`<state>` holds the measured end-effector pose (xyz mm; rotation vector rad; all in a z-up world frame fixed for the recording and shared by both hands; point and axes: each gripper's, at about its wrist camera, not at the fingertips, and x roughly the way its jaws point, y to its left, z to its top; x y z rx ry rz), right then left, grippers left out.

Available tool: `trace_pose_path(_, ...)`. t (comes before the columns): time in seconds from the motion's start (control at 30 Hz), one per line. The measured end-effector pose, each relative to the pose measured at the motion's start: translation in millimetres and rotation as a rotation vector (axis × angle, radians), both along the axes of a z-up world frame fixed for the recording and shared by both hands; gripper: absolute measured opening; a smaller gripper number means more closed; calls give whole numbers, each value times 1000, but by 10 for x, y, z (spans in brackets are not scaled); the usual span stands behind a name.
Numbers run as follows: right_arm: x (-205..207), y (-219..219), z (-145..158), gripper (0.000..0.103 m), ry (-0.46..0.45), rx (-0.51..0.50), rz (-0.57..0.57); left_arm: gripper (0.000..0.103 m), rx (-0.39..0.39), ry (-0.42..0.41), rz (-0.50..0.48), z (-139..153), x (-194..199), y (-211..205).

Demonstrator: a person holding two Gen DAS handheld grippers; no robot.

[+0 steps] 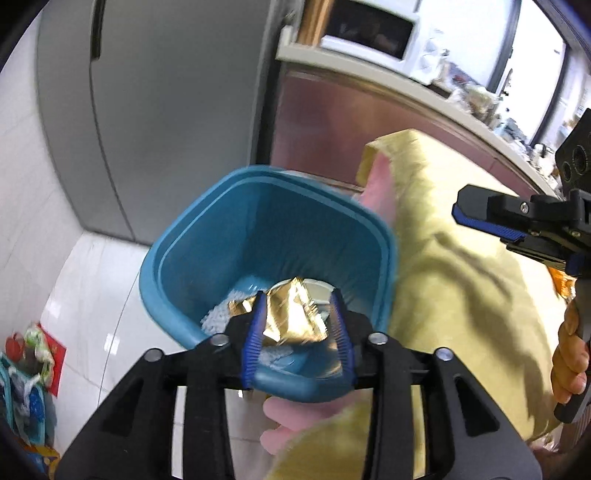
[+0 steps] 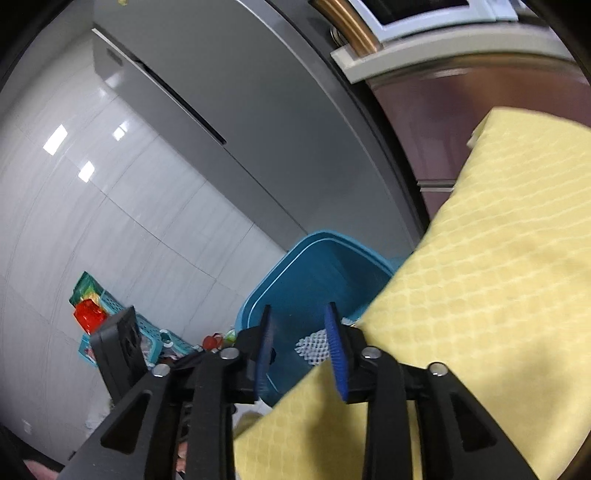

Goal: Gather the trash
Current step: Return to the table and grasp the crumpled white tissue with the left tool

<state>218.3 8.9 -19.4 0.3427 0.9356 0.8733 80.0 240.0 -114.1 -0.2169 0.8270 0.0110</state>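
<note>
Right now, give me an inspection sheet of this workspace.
Surface: table under a yellow cloth.
Job's things: gold wrapper over the blue bin; white netting in the bin.
Clutter: bright bags in a basket on the floor.
Grippers: left gripper shut on the wrapper; right gripper open, nothing held.
Cables: nothing seen.
Surroundings: grey fridge, microwave, white tile floor.

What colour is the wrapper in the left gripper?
Shiny gold crumpled foil wrapper, clearest in the left wrist view.
</note>
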Motion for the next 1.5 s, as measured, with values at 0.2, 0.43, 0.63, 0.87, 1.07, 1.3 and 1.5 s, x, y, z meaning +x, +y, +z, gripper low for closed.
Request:
trace_pose_path(0.2, -203, -506, 204, 37, -84, -8, -58, 43, 1, -97, -122, 305, -102, -401)
trace_pose_path(0.43, -433, -1251, 309, 38, -135, -31, -202, 44, 3, -143, -292, 506, -42, -1072)
trace_pose_path(0.63, -614, -1928, 283, 38, -139, -38, -365, 44, 0, -153, -410, 567, 111, -1626)
trace_pose_path(0.87, -806, -2671, 248, 39, -140, -40, -554, 44, 21, -151, -512, 615, 325, -2248)
trace_pose_path(1.07, -842, -3013, 164, 40, -129, -33, -626, 44, 38, -155, -574, 692, 659, -2709)
trace_pose_path(1.3, -735, -3151, -13, 40, -79, 14, -657, 44, 69, -148, -618, 757, 1081, -3195)
trace_pose_path(1.5, -698, -3279, -46, 40, -66, 33, -700, 44, 83, -120, -652, 736, 1394, -3517)
